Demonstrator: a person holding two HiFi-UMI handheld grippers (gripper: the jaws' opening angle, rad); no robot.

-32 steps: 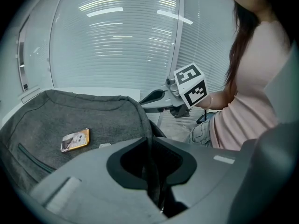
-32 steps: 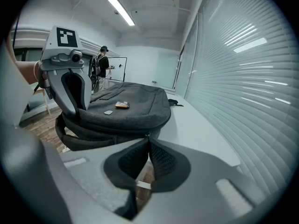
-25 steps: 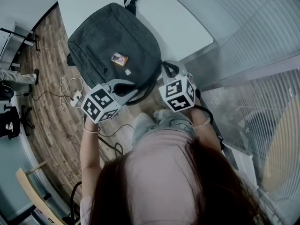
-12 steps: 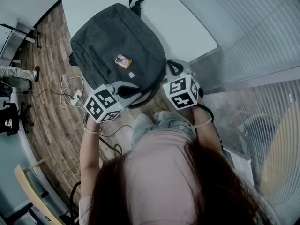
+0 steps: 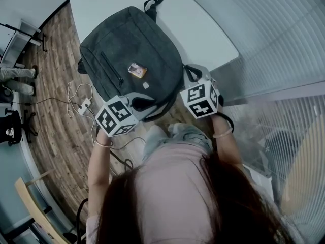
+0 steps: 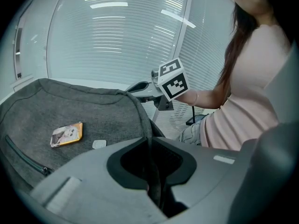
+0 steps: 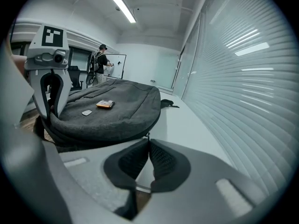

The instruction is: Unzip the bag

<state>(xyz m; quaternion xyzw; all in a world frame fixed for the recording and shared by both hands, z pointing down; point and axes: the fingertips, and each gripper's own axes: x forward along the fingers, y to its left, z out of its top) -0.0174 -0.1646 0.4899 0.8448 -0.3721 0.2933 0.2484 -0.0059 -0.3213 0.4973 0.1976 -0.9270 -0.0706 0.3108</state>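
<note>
A dark grey backpack (image 5: 132, 60) lies flat on the white table (image 5: 203, 29), with an orange card (image 5: 136, 70) and a small white label (image 5: 145, 85) on its top. My left gripper (image 5: 144, 103) is shut on the bag's near edge; in the left gripper view the fabric seam (image 6: 150, 171) runs between its jaws. My right gripper (image 5: 187, 78) is at the bag's near right corner. In the right gripper view (image 7: 147, 139) its tips meet on a small metal zipper pull (image 7: 147, 135) at the bag's side seam.
Window blinds run along the right side. Cables and a power strip (image 5: 81, 105) lie on the wooden floor left of the table. A person (image 7: 100, 59) stands far off at a whiteboard. The bag's top handle (image 5: 152, 3) points away from me.
My right gripper has moved a little along the bag's right side, away from me. The left gripper has kept its hold on the near edge.
</note>
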